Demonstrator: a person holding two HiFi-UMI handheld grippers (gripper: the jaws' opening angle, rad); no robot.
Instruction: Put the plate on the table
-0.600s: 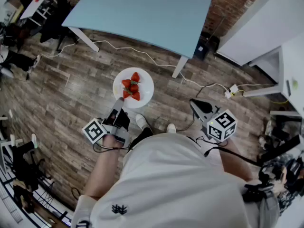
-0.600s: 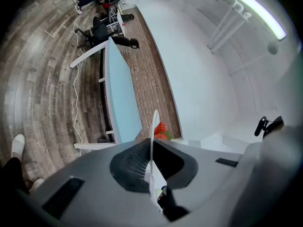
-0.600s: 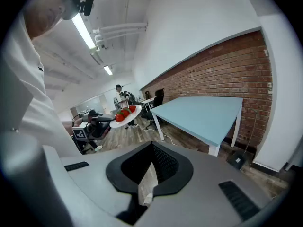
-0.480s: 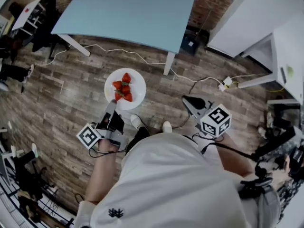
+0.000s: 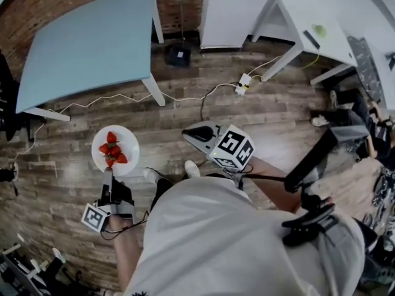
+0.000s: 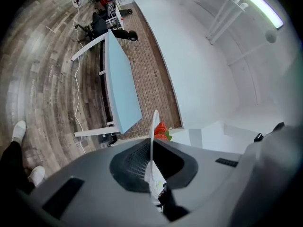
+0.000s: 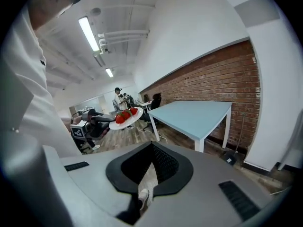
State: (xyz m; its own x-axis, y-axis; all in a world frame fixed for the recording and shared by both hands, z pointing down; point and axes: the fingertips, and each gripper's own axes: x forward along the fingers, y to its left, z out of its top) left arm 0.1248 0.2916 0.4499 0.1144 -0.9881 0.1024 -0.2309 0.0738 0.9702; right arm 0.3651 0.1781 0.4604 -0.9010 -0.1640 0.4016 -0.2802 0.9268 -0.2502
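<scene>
One white round plate (image 5: pixel 99 158) of red strawberries (image 5: pixel 112 151), rim pinched by left gripper (image 5: pixel 109 177) jaws over the wooden floor (image 5: pixel 259 119), needs level carrying to the light-blue worktop (image 5: pixel 80 48); right gripper (image 5: pixel 189 132) jaws pressed together, empty.

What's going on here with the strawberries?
A person holds a gripper in each hand. The left gripper clamps the rim of a plate of strawberries, held over the wooden floor. The right gripper carries nothing. The blue table stands off to the side; the plate is not on it yet.
</scene>
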